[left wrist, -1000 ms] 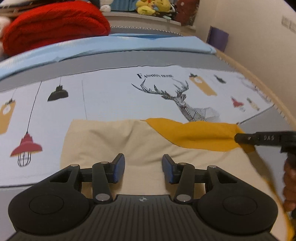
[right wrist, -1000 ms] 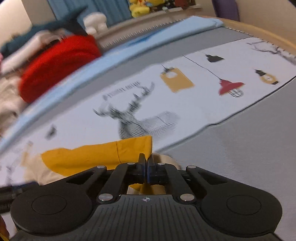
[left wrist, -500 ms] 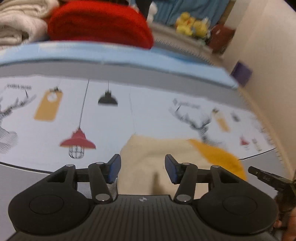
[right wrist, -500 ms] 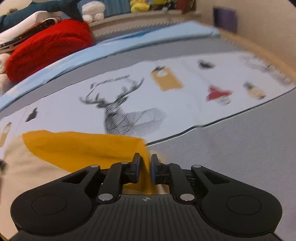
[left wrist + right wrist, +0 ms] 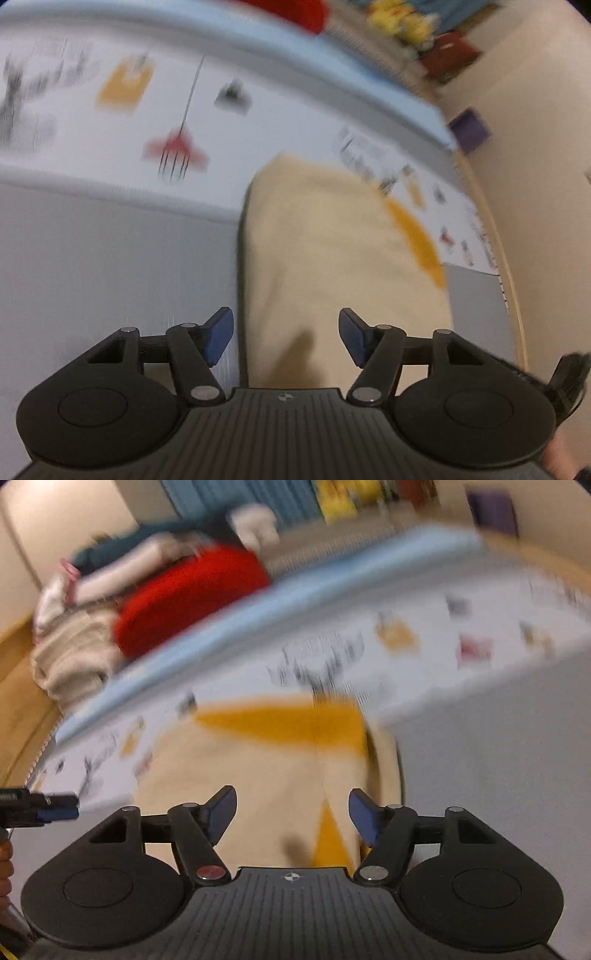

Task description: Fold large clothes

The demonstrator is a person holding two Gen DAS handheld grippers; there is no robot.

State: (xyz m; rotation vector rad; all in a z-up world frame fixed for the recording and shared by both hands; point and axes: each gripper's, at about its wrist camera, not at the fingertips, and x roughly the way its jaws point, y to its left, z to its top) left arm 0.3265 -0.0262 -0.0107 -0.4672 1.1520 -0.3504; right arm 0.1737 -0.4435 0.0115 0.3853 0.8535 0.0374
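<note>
I am hovering my left gripper [image 5: 286, 334] and right gripper [image 5: 293, 814], fingers spread and gripping nothing, over the cream-and-mustard garment [image 5: 269, 775] lying already folded into a compact slab on the bed's printed sheet [image 5: 110, 155], so probably little folding is remaining.

Both views are smeared by motion. The sheet's prints [image 5: 177, 155] blur past reading in the left view. The garment's [image 5: 332, 266] near end is hidden behind the left gripper [image 5: 286, 338]. In the right view, the clothes pile [image 5: 155, 594] at the bed's far edge is smudged, and the left gripper [image 5: 40, 806] is cut off by the picture's left edge.
</note>
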